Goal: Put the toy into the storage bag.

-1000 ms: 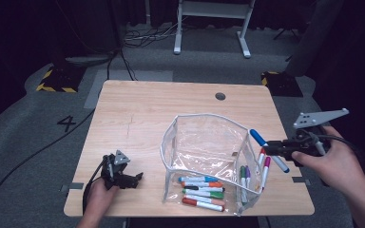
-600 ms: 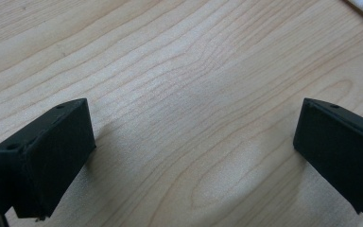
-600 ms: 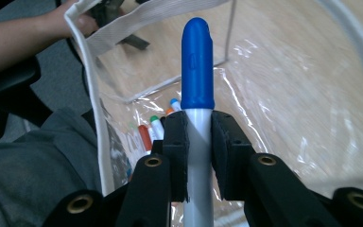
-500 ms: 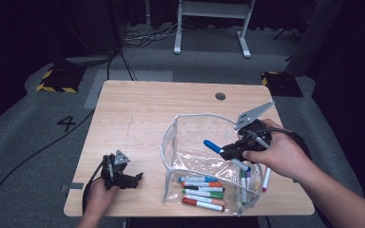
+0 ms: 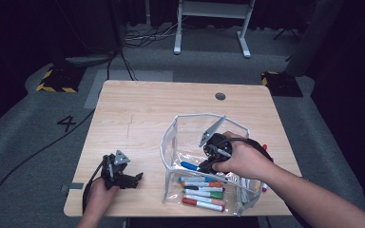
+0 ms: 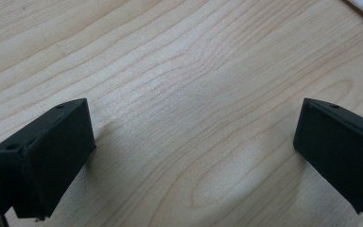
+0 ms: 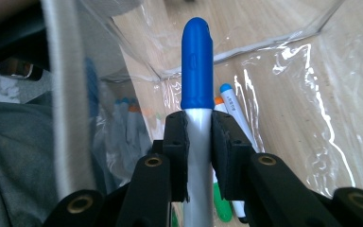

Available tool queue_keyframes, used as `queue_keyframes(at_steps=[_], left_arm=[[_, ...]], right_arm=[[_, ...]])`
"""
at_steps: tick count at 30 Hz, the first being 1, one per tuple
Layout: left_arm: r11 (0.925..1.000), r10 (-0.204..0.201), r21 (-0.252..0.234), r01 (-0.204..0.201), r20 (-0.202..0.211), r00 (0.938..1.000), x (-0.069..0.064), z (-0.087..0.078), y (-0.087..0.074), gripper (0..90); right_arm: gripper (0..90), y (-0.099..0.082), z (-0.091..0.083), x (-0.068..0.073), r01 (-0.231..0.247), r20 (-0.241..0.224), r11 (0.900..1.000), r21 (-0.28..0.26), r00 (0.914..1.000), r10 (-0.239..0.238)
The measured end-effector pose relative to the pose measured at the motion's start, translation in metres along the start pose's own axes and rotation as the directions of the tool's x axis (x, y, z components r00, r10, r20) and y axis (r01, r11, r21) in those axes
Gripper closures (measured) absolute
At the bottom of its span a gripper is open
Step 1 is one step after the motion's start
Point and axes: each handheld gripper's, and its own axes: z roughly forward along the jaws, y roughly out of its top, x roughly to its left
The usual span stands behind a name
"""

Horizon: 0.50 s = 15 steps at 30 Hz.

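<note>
A clear plastic pouch [image 5: 173, 137] stands open on the wooden table, with several markers [image 5: 202, 192] lying in its near end. My right gripper [image 5: 204, 166] is inside the pouch, shut on a blue-capped marker [image 5: 189, 166] whose cap points left. In the right gripper view the blue-capped marker [image 7: 196, 71] sticks up between the closed pads, over other markers [image 7: 236, 113] on the pouch floor. My left gripper [image 5: 135, 179] rests near the table's front left, held by a hand. Its black jaws stand wide apart over bare wood, one fingertip [image 6: 47, 151] at each side of the left gripper view.
More markers [image 5: 264, 148] lie on the table just right of the pouch, partly behind my right hand. A round hole [image 5: 220, 96] sits in the table [image 5: 138, 109] at the back. Cables [image 5: 123, 61] and a white stand's legs [image 5: 209, 19] are on the floor beyond.
My right gripper has carried the blue-capped marker from the table's right edge leftward and down into the open pouch. The left gripper has stayed in place.
</note>
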Motion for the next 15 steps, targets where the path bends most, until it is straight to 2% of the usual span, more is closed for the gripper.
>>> queue_keyframes(at_steps=[7,15], left_arm=[[1.0,0.0,0.001,0.0,0.001,1.0,0.0,0.0,0.0,0.0],[1.0,-0.001,0.001,0.001,0.001,1.0,0.0,0.0,0.0,0.0]], right_arm=[[77.1,0.001,0.028,-0.01,0.014,-0.058,0.9972,0.074,0.9983,-0.01],[77.1,-0.004,0.056,-0.015,0.023,-0.114,0.9873,0.157,0.9934,-0.005]])
